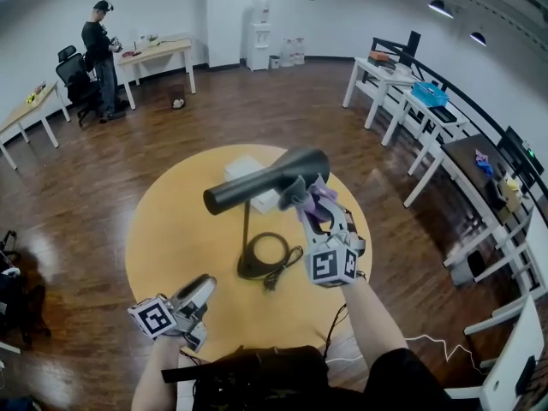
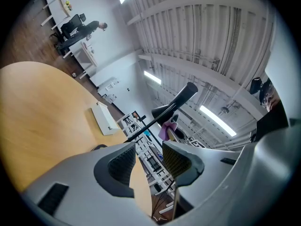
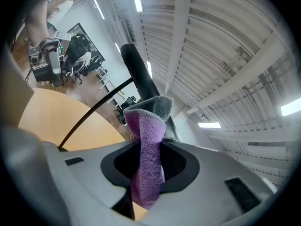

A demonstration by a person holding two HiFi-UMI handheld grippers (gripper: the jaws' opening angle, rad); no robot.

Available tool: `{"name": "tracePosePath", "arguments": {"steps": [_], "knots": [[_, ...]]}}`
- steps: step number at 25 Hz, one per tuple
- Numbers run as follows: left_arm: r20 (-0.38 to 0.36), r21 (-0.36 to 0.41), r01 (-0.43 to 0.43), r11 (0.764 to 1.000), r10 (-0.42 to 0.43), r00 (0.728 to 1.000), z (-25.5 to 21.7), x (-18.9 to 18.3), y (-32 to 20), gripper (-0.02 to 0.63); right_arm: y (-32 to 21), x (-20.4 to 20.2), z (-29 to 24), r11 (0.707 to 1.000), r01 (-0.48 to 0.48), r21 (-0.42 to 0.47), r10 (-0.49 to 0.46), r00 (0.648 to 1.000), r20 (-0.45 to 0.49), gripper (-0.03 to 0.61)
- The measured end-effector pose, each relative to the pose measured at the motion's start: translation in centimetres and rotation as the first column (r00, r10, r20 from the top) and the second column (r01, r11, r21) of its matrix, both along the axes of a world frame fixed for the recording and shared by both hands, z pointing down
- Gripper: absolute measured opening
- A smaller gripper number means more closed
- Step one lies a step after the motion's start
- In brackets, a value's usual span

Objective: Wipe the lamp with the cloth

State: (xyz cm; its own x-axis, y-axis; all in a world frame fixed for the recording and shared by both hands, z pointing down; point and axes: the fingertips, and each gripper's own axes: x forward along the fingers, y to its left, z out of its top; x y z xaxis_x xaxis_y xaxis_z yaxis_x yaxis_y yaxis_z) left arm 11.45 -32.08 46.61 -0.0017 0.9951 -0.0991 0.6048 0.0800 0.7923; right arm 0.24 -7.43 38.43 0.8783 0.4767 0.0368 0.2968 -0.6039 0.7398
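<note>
We bring the cloth to the lamp head

The lamp (image 1: pixel 265 182) stands in the middle of the round table (image 1: pixel 171 229), so we reach it from all sides. The white box (image 1: pixel 248 182) behind it is closed (contents hidden). The left gripper (image 2: pixel 148 157) waits low, jaws spread and empty. The right gripper (image 3: pixel 148 161) pinches the purple cloth (image 3: pixel 148 140), whose fold seems to touch the head.

Grey left tongs (image 1: pixel 202 288) and right tongs (image 1: pixel 306 197), black-white marker cubes (image 1: pixel 332 265)
</note>
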Motion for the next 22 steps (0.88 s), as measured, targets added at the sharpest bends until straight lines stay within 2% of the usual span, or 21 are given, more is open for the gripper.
{"name": "tracePosePath", "arguments": {"steps": [2,5,7,10,13,15,17,19,21,22], "knots": [[0.005,-0.004,0.003,1.000,-0.003,1.000,0.0,0.2,-0.1,0.175,0.6,-0.3,0.7,0.999,-0.028,0.042,0.028,1.000,0.007,0.103],[0.009,-0.014,-0.002,1.000,0.002,1.000,-0.1,0.0,0.0,0.175,-0.2,-0.5,1.6,0.986,-0.025,0.165,0.024,1.000,0.012,0.103],[0.009,-0.017,-0.007,1.000,0.007,1.000,-0.1,-0.2,0.1,0.175,-2.9,0.3,1.8,0.973,0.052,0.225,-0.067,0.996,0.062,0.102],[0.012,-0.016,-0.007,1.000,0.007,1.000,-0.1,-0.2,0.1,0.175,-7.7,2.8,1.2,0.961,0.169,0.220,-0.211,0.960,0.184,0.102],[0.009,-0.027,-0.006,1.000,0.006,1.000,-0.4,-0.2,0.1,0.175,-9.5,4.7,-0.9,0.949,0.193,0.248,-0.238,0.957,0.166,0.103],[0.008,-0.029,-0.003,1.000,0.003,1.000,-0.6,-0.2,0.0,0.175,-8.5,5.4,-1.4,0.933,0.167,0.318,-0.216,0.968,0.126,0.103],[0.006,-0.029,0.006,1.000,-0.006,1.000,-0.6,0.0,-0.3,0.175,-7.1,5.5,-1.5,0.893,0.155,0.423,-0.197,0.979,0.058,0.101],[0.005,-0.031,0.017,0.999,-0.017,1.000,-0.6,0.2,-0.7,0.175,-6.0,5.2,-1.9,0.827,0.172,0.535,-0.186,0.982,-0.027,0.101],[0.011,-0.032,0.026,0.999,-0.026,1.000,-0.6,0.4,-1.0,0.175,-5.3,4.8,-2.0,0.728,0.201,0.655,-0.171,0.979,-0.110,0.101],[0.014,-0.033,0.028,0.999,-0.027,1.000,-0.5,0.4,-1.1,0.175,-5.0,4.7,-1.9,0.659,0.221,0.719,-0.159,0.975,-0.154,0.101]]}}
